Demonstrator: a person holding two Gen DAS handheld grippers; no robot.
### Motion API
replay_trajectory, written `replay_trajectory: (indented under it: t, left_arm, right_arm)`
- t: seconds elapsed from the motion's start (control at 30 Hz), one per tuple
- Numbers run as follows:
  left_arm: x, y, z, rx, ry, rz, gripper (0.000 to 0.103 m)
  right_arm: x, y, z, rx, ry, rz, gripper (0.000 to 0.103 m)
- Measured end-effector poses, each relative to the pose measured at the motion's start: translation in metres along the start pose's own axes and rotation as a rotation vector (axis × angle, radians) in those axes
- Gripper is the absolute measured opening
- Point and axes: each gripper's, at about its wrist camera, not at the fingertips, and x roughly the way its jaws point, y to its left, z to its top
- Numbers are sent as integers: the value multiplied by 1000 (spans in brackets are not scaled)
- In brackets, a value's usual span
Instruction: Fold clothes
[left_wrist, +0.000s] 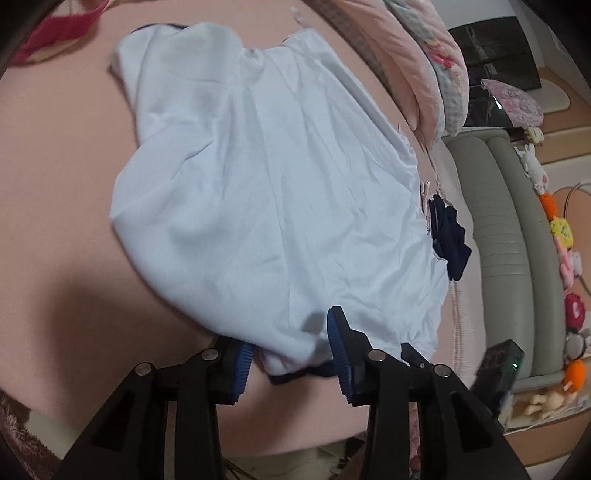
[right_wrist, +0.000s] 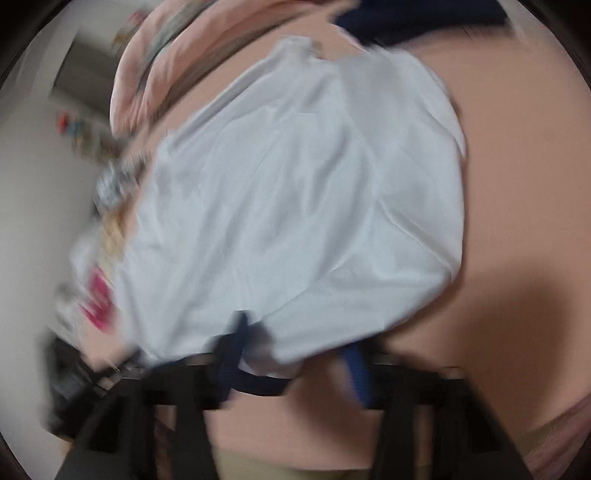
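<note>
Blurred view: a white garment (right_wrist: 295, 206) lies spread on the pink bed (right_wrist: 517, 184), its near hem between the right gripper (right_wrist: 295, 365) jaws.

Thin white matt cloth shirt (left_wrist: 273, 192), creased, smooth pink bedsheet (left_wrist: 55, 206), ribbed blue gripper pads (left_wrist: 338, 339)

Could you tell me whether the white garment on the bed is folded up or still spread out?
Mostly spread out: the white garment lies wide and wrinkled across the pink bed, only its near hem bunched.
</note>
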Motion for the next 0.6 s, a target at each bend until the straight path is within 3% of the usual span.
replay_trajectory:
  t: [0.03,0.07,0.13,0.3,0.47,0.6]
  left_arm:
    - [-1,-4,-1,22,-11,14,12]
    - [-4,-7,-2,40,-10,25,5]
    - [-9,-12,-5,76,-6,49,4]
    - [-37,-17,-9,104,-33,13,3]
    - [-36,-15,-18,125,8,48,3]
    - [-19,2,-31,58,73,43,3]
  right_arm:
    - [-1,5,-5,-50,-22,-25,4]
    - [-4,7,-8,-72,-37,-38,4]
    - [-11,12,-13,-104,-61,-60,3]
    - [-40,19,-24,-147,-94,-54,2]
    - [-46,6,-37,-117,-37,-44,2]
    - [-35,-8,-42,-58,26,-19,2]
